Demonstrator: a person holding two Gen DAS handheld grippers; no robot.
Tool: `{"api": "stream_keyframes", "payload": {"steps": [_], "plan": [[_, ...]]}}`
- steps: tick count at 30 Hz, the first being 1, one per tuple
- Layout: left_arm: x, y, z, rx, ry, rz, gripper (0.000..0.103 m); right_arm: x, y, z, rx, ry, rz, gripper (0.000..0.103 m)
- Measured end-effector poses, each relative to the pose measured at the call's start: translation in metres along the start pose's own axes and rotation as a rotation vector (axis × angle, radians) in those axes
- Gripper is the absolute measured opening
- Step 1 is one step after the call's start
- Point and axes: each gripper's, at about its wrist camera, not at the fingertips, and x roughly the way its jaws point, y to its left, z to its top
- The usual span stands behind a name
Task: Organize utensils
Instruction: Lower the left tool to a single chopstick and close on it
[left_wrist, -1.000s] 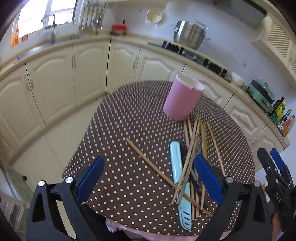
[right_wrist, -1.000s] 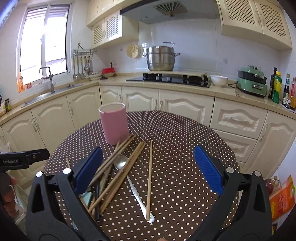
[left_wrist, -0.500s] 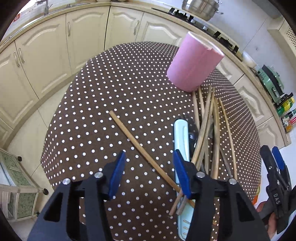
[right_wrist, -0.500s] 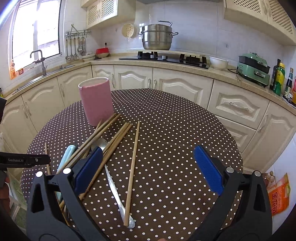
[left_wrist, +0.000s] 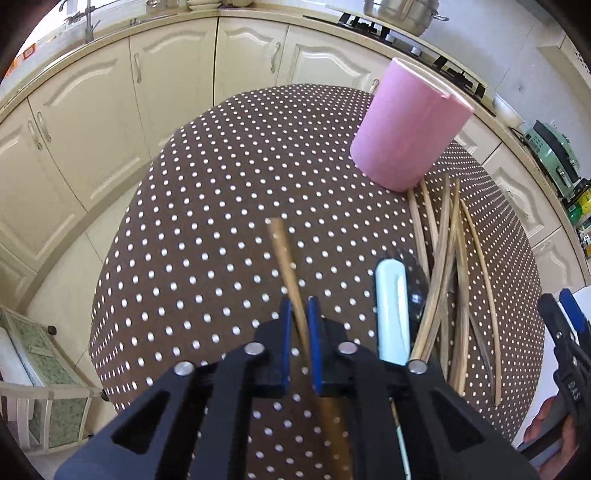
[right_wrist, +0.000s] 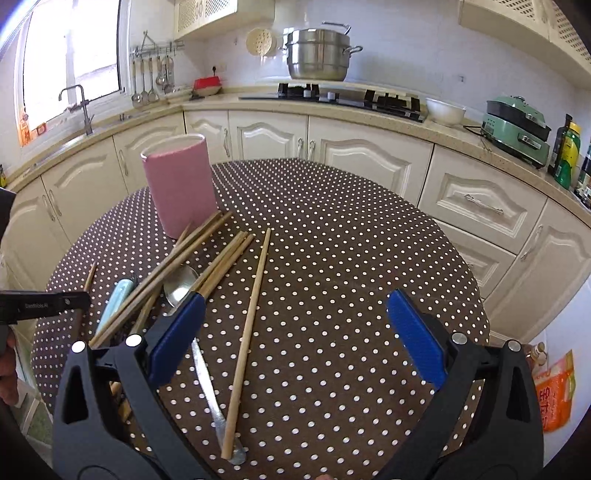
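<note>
While the left claw (left_wrist: 297, 310) had been half open above the counter (left_wrist: 221, 206) half a second before, its blue pads now sat nearly together, clamped on a single chopstick (left_wrist: 286, 258) whose free end pointed toward the far side. The right claw (right_wrist: 295, 325) stayed spread wide, gripping nothing, hovering over the loose chopstick (right_wrist: 249, 325) and the spoon (right_wrist: 181, 286) on the dotted cloth. A pink cup (right_wrist: 179, 188) stood upright at the far left of the pile; its inside could not be seen from either view. Just beside its base lay the heap of chopsticks (left_wrist: 448, 266), touching it, with a pale blue handle (left_wrist: 391, 310) beside them. That heap and the cup looked unmoved from the earlier frames.
</note>
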Motion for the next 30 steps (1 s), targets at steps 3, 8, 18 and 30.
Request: {"api": "stream_keyframes", "payload": {"steps": [3, 8, 18, 30], "plan": [[0.004, 0.0, 0.008, 0.024, -0.002, -0.009, 0.006, 0.022, -0.004, 0.007, 0.003, 0.105, 0.057, 0.097], [0.01, 0.001, 0.024, 0.054, 0.025, -0.047, 0.006, 0.054, -0.008, 0.021, 0.009, 0.268, 0.126, 0.097], [0.003, 0.007, 0.026, 0.084, 0.075, -0.039, 0.02, 0.085, 0.001, 0.039, -0.069, 0.466, 0.165, 0.087], [0.005, 0.001, 0.02, 0.154, 0.094, 0.005, 0.019, 0.12, 0.031, 0.061, -0.143, 0.609, 0.156, 0.044]]}}
